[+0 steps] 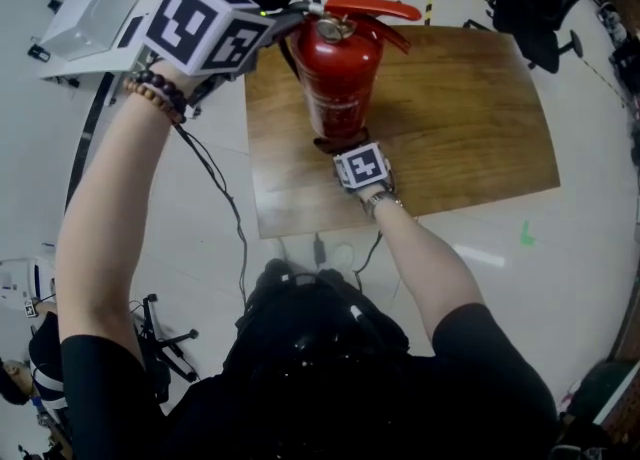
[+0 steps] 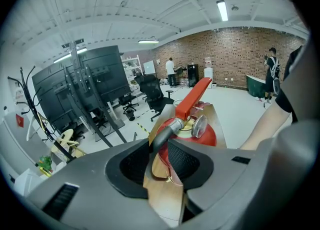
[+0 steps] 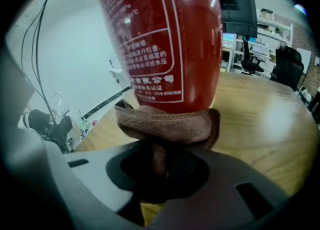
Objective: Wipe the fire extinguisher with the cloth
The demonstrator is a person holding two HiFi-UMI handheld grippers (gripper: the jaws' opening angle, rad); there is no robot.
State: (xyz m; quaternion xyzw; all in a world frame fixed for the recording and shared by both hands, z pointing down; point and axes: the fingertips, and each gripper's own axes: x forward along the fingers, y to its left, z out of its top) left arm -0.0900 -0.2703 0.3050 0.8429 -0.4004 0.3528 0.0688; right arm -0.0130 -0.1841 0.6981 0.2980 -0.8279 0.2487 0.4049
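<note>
Left arm: raised along the picture's left; left gripper (image 1: 283,18) tilts down, jaws clamped on the black hose (image 2: 161,135).
Right arm: stretched low and forward; right gripper (image 3: 160,150) closed on the brown cloth (image 3: 165,124).
Hidden: foot of the fire extinguisher (image 1: 338,78) sits behind the cloth (top cut off in the right gripper view).
Position: fire extinguisher upright on the wooden table (image 1: 450,118), cloth pressed against its lower body.

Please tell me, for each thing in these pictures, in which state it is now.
Fire extinguisher: upright on the table.
Hose: pinched between the left jaws, near the extinguisher's top.
Left gripper: closed on the hose.
Cloth: bunched, pressed against the extinguisher's lower body.
Right gripper: closed on the cloth.
</note>
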